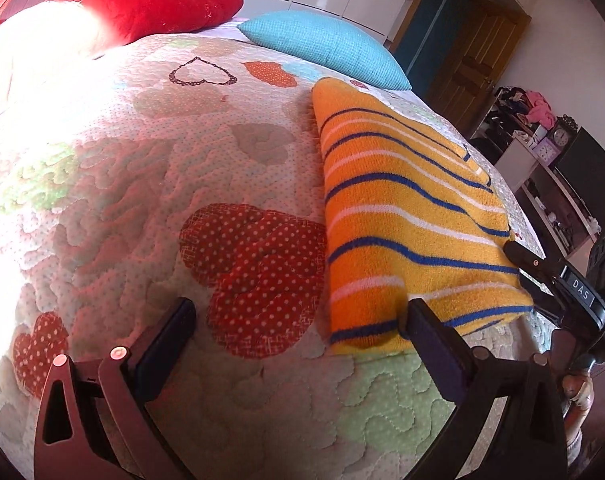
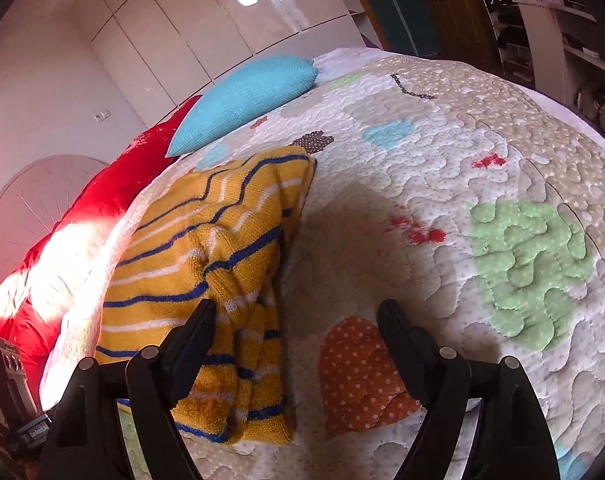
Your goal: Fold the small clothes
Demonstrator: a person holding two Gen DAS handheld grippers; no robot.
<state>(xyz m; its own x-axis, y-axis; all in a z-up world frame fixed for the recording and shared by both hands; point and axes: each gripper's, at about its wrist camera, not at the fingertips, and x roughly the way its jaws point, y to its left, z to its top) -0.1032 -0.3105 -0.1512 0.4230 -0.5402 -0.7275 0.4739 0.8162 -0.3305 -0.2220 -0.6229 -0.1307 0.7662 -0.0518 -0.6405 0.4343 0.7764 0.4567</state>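
Quilt (image 2: 442,184) bare beside sweater (image 2: 206,248)

Folded sweater (image 1: 406,220) sits on the quilt (image 1: 142,184), two pillows (image 1: 322,52) behind it, shelves (image 1: 542,184) off right, probably past the bed's edge.

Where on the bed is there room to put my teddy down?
Bare quilt lies left of the striped sweater, below the red pillow. More lies right of it, by the green patch. The pillows crowd the far end.
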